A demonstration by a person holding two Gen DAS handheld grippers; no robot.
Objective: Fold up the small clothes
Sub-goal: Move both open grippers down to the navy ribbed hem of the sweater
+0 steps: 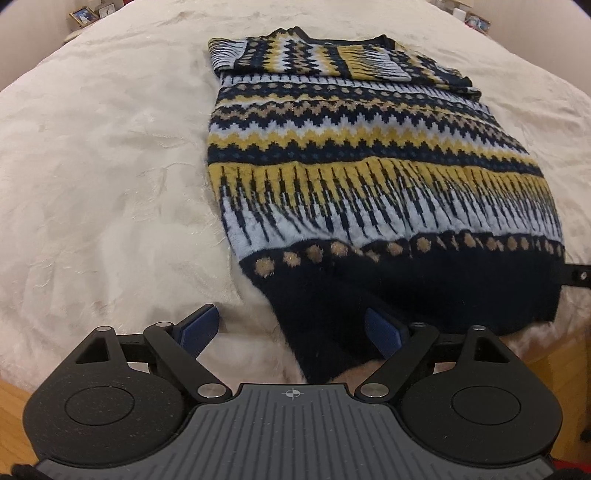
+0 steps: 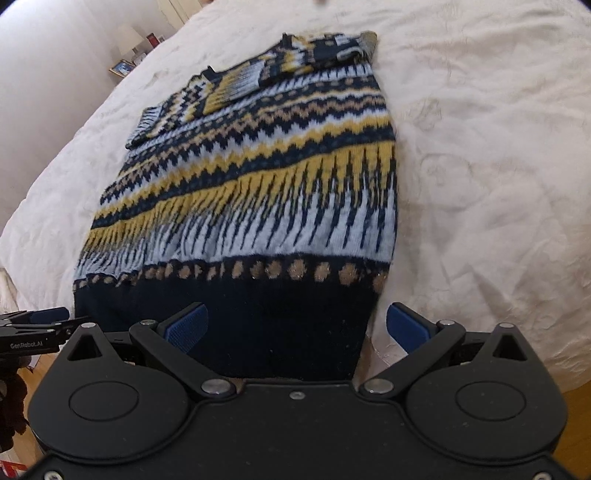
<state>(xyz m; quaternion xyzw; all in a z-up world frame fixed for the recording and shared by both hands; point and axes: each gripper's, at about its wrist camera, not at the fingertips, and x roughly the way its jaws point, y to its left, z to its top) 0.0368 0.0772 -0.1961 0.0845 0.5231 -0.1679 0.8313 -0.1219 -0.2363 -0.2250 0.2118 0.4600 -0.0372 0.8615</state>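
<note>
A navy, yellow and pale-blue patterned knit sweater (image 1: 354,158) lies flat on a cream bedspread (image 1: 103,166), sleeves folded across the chest at the far end, dark hem nearest me. My left gripper (image 1: 291,328) is open at the hem's left corner, which hangs over the bed edge between its blue pads (image 1: 199,326). My right gripper (image 2: 297,325) is open at the hem's right corner, with the sweater (image 2: 258,177) stretching away from it. The left gripper also shows at the left edge of the right wrist view (image 2: 33,323).
The bedspread (image 2: 480,166) spreads wide on both sides of the sweater. Picture frames (image 1: 83,15) and a lamp (image 2: 129,37) stand on furniture beyond the bed. Wooden floor (image 1: 11,398) shows below the bed edge.
</note>
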